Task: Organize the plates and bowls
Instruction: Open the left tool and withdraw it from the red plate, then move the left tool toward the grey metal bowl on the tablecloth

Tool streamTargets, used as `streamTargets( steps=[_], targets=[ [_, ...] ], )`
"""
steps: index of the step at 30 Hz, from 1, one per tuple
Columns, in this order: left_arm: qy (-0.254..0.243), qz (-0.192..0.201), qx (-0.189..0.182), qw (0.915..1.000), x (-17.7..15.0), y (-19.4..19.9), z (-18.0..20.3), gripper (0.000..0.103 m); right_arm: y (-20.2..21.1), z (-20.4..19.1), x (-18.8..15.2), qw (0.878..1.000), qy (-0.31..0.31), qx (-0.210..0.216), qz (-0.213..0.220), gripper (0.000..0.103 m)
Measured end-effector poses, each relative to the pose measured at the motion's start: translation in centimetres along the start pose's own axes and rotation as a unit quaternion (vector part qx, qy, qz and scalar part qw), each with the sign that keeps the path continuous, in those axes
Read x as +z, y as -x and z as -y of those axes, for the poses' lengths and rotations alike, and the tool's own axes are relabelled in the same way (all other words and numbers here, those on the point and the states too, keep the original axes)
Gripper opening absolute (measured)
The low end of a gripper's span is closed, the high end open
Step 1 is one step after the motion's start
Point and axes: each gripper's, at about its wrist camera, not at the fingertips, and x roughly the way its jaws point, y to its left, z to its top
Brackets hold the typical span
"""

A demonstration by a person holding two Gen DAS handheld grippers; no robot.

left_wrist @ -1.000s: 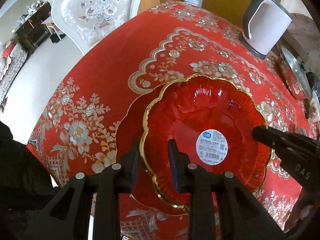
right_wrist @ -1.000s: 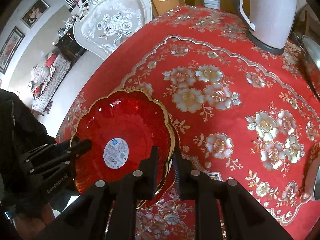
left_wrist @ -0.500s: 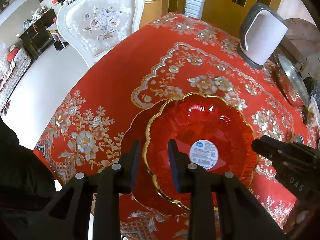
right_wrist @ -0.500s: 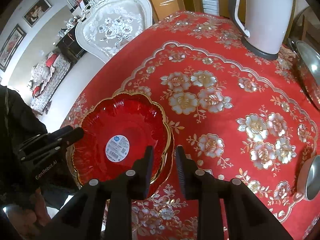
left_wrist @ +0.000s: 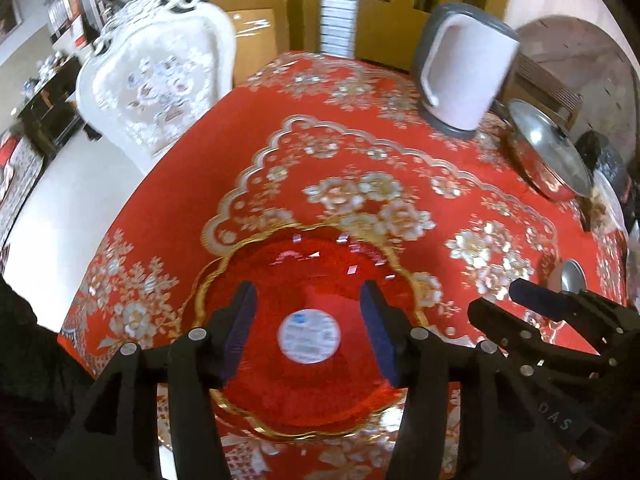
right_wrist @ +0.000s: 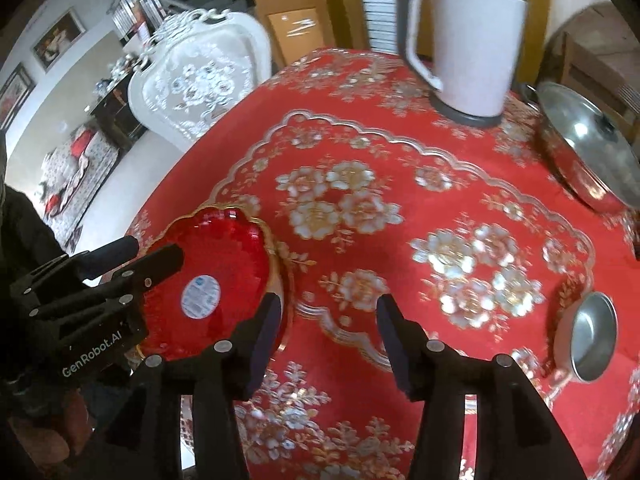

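A red glass bowl [left_wrist: 316, 280] with a gold scalloped rim and a white sticker rests near the table's front left edge; the right wrist view shows the bowl [right_wrist: 224, 256] too. A thin gold edge of a red plate [right_wrist: 289, 292] peeks out under it. My left gripper [left_wrist: 308, 334] hovers above the bowl, open, with nothing between its fingers. My right gripper [right_wrist: 328, 338] is open as well, just right of the bowl and over the cloth. Each view catches the other tool: the left gripper [right_wrist: 152, 250] and the right gripper [left_wrist: 496, 298].
A white kettle [right_wrist: 464, 40] stands at the back of the red flowered tablecloth [right_wrist: 400, 168]. A lidded steel pot [right_wrist: 592, 148] is at the right, and a small metal bowl [right_wrist: 592, 336] sits nearer. A white chair [right_wrist: 200, 80] stands behind the table's left edge.
Both grippers were pinching the bowl's rim from opposite sides. Both have now opened wide, let go and drawn back and up. The bowl stays on the table.
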Motion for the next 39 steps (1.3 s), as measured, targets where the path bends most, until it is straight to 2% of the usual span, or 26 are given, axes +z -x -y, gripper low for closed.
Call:
streamTargets(
  steps=[10,16,26,31,35,39],
  targets=[
    [-0.053,0.002,-0.027,0.9982,0.3,0.0,6.2,0.055,2.3,5.3,-2.1,0.998,-0.056,-0.028,0.011,0.055],
    [-0.068,0.009,-0.035,0.997,0.3,0.3,8.3,0.055,4.2,6.7,-2.7,0.997,-0.069,-0.034,0.026,0.056],
    [-0.063,0.027,-0.019,0.9975,0.2,-0.2,8.5,0.055,10.1,6.3,-2.4,0.993,-0.045,-0.077,0.08,0.058],
    [-0.057,0.031,-0.015,0.9978,0.1,-0.7,8.1,0.055,14.1,5.1,-1.7,0.989,-0.035,-0.066,0.126,0.06],
    [-0.056,0.03,-0.017,0.9978,0.0,-1.0,7.9,0.055,17.3,2.4,-1.2,0.984,-0.007,-0.05,0.172,0.067],
    [-0.057,0.026,-0.017,0.9979,-0.2,-1.2,7.7,0.055,19.1,0.0,-0.8,0.98,0.02,-0.038,0.194,0.07]
  ],
)
